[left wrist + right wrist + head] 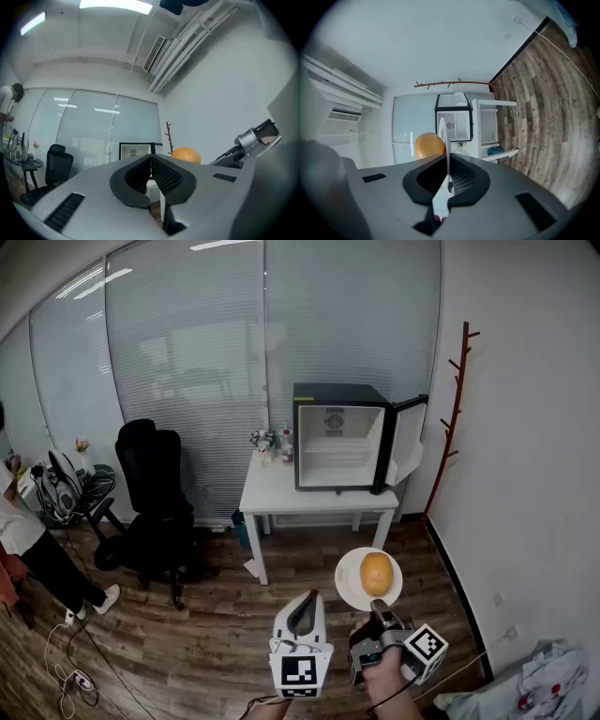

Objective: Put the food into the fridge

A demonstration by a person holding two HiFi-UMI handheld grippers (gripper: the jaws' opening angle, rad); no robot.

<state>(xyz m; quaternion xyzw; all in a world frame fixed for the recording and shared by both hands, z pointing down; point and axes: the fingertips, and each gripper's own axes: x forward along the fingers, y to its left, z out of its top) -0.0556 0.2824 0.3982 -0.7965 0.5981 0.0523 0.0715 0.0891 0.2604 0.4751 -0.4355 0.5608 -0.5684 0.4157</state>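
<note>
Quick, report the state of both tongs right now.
Left tongs: closed, nothing between them.
Right tongs: closed on the rim of the round white plate, which carries a round orange food item.

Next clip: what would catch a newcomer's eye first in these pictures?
Low in the head view, the right gripper clamps the rim of a white plate carrying a round orange-brown food item. Straight ahead, a black mini fridge stands on a white table, its door swung open to the right. The left gripper, beside the right one, is shut and empty.
</note>
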